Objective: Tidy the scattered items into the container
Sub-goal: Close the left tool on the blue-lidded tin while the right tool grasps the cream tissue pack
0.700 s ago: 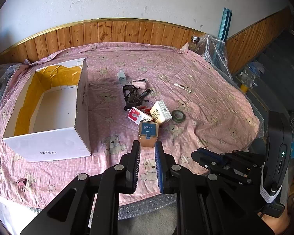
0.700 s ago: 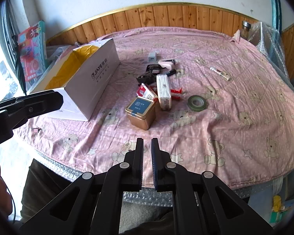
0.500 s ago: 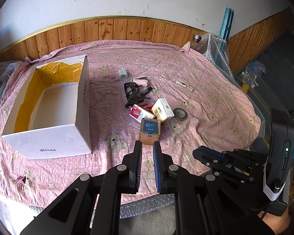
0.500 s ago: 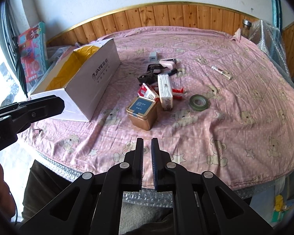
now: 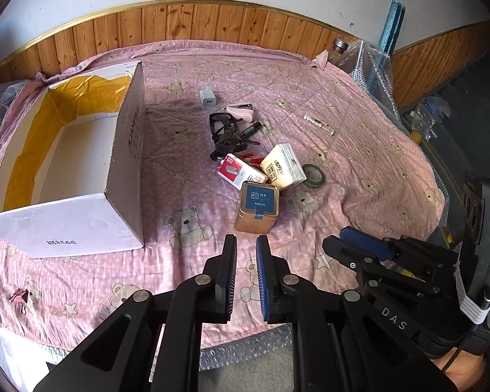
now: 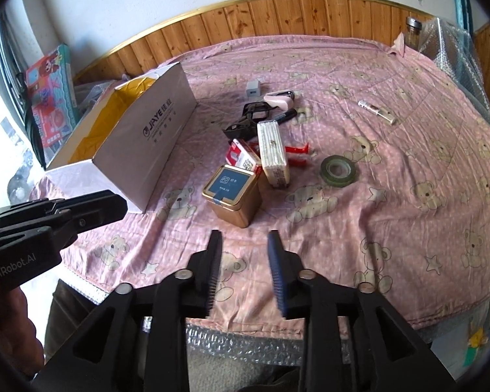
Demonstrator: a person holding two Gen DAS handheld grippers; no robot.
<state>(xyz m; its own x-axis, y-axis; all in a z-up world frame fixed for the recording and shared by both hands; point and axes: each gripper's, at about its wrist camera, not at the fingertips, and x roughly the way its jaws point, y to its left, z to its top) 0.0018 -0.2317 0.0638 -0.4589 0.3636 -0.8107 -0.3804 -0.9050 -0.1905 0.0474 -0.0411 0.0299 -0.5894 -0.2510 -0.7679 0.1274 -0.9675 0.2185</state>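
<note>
Glossy metal tin (image 6: 233, 194), matt white cardboard box (image 5: 78, 228), soft pink quilted cloth (image 5: 359, 124), varnished wood panelling (image 5: 186, 23).

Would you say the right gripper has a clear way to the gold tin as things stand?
Probably yes. The right gripper is open and empty, the gold tin stands just ahead of it, and only bare pink bedcover lies between them; the other boxes crowd its far side.

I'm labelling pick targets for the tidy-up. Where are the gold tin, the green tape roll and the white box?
gold tin (image 6: 232, 192), right wrist view, on its blue lid.
green tape roll (image 6: 338, 170), right wrist view, on its upper ring face.
white box (image 5: 129, 150), left wrist view, on its printed side wall.
</note>
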